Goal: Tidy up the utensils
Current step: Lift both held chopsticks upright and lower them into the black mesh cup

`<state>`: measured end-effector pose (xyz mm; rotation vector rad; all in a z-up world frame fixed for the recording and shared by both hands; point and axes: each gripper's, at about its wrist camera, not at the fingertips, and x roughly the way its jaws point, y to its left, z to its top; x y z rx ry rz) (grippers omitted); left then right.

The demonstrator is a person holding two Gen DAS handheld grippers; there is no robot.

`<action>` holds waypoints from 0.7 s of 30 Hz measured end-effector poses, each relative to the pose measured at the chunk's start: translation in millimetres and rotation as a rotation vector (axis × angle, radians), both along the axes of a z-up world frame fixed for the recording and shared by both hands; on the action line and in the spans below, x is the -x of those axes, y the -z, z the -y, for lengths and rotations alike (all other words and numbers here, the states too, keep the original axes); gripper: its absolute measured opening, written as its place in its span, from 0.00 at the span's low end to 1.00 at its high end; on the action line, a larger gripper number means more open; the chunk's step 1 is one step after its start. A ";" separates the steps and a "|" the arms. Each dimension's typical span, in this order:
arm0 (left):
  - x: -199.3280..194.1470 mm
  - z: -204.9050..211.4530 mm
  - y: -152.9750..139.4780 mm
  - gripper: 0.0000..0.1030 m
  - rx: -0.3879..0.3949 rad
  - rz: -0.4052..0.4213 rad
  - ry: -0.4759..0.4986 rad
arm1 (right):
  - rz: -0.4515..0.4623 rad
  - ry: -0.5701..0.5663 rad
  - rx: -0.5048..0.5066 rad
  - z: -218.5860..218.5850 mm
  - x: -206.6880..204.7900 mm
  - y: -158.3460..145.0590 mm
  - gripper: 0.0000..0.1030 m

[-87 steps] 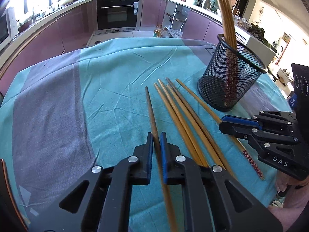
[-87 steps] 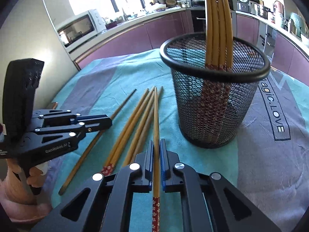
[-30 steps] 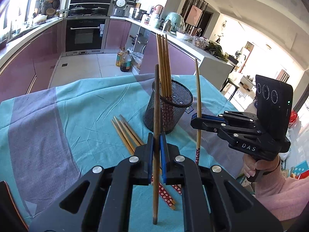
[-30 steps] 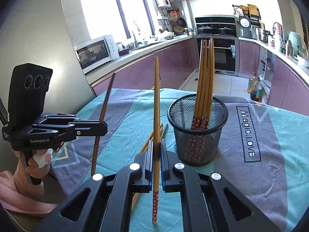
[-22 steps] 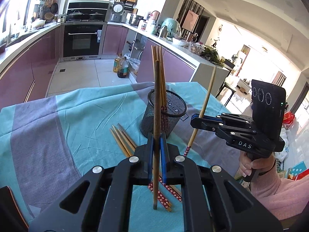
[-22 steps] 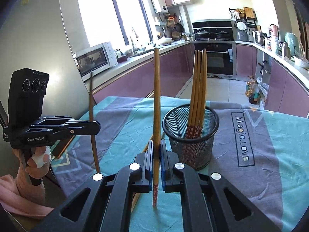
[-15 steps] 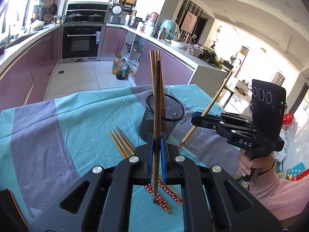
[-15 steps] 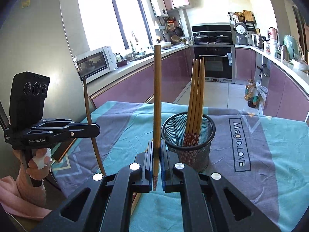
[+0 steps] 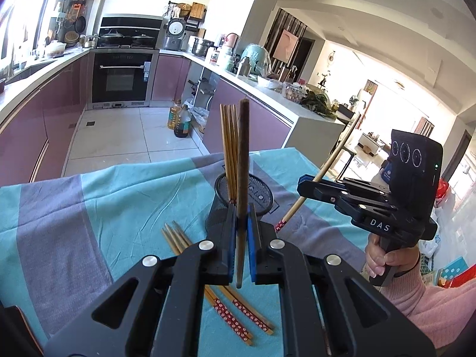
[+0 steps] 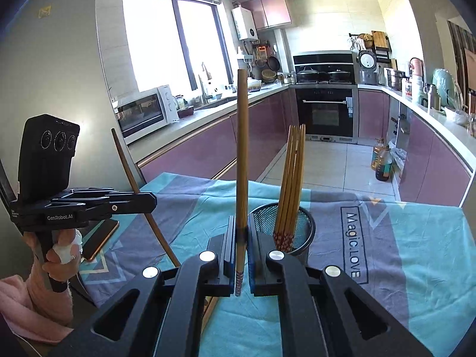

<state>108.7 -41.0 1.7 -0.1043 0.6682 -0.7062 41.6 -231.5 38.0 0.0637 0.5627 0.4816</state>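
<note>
chopsticks number two in the air, one per gripper. three loose chopsticks [image 9: 229,297] lie on the tablecloth [image 9: 89,208]; about four stand in the single mesh cup [image 10: 300,232]. the left gripper [image 9: 239,247] is clamped on a plain dark chopstick [image 9: 243,160], upright between its pads. the right gripper [image 10: 240,248] pinches a red-patterned chopstick [image 10: 241,148], patterned end down, standing upright just left of the cup.
</note>
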 end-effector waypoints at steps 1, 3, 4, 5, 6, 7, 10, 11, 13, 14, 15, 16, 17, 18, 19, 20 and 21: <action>-1.7 1.4 -2.9 0.07 0.003 0.006 -0.002 | 0.006 0.002 0.000 0.8 -0.2 -2.7 0.06; -5.3 3.5 -9.1 0.07 0.010 0.016 -0.001 | 0.019 0.005 0.003 2.0 -0.8 -7.5 0.06; -6.7 5.3 -12.6 0.07 0.012 0.025 -0.003 | 0.027 0.008 0.004 2.6 -1.6 -10.5 0.06; -8.2 6.3 -16.4 0.07 0.014 0.032 -0.002 | 0.033 0.009 0.004 3.1 -2.3 -13.4 0.06; -9.5 7.3 -19.0 0.07 0.017 0.039 -0.001 | 0.038 0.009 0.003 3.8 -3.0 -16.3 0.06; -10.9 8.4 -22.2 0.07 0.018 0.046 -0.003 | 0.045 0.009 0.003 4.5 -3.9 -19.6 0.06; -14.9 12.5 -32.6 0.07 0.023 0.067 -0.005 | 0.063 0.011 0.008 5.5 -5.5 -27.1 0.06; -15.5 13.4 -36.2 0.07 0.025 0.072 -0.006 | 0.068 0.012 0.009 6.2 -5.6 -29.4 0.06; -17.3 15.6 -43.7 0.07 0.032 0.083 -0.007 | 0.079 0.014 0.007 7.3 -5.9 -33.2 0.06; -17.9 16.1 -46.5 0.07 0.035 0.088 -0.006 | 0.086 0.015 0.005 8.3 -6.3 -35.4 0.06; -18.1 17.2 -50.4 0.07 0.038 0.094 -0.007 | 0.092 0.016 0.003 9.2 -6.2 -37.9 0.06; -18.7 18.4 -53.6 0.07 0.043 0.099 -0.008 | 0.098 0.016 -0.004 10.7 -7.2 -40.5 0.06; -18.8 19.3 -57.1 0.07 0.047 0.104 -0.007 | 0.103 0.021 -0.008 10.9 -7.5 -42.2 0.06; -19.3 20.3 -60.1 0.07 0.051 0.109 -0.008 | 0.108 0.023 -0.012 12.2 -10.5 -44.5 0.06; -20.3 21.3 -62.6 0.07 0.055 0.114 -0.008 | 0.112 0.026 -0.014 12.8 -11.4 -45.9 0.06; -21.2 22.5 -65.4 0.07 0.058 0.119 -0.010 | 0.116 0.029 -0.014 13.4 -12.8 -47.3 0.06; -21.5 23.6 -68.7 0.07 0.059 0.122 -0.011 | 0.119 0.030 -0.014 13.5 -13.7 -47.7 0.06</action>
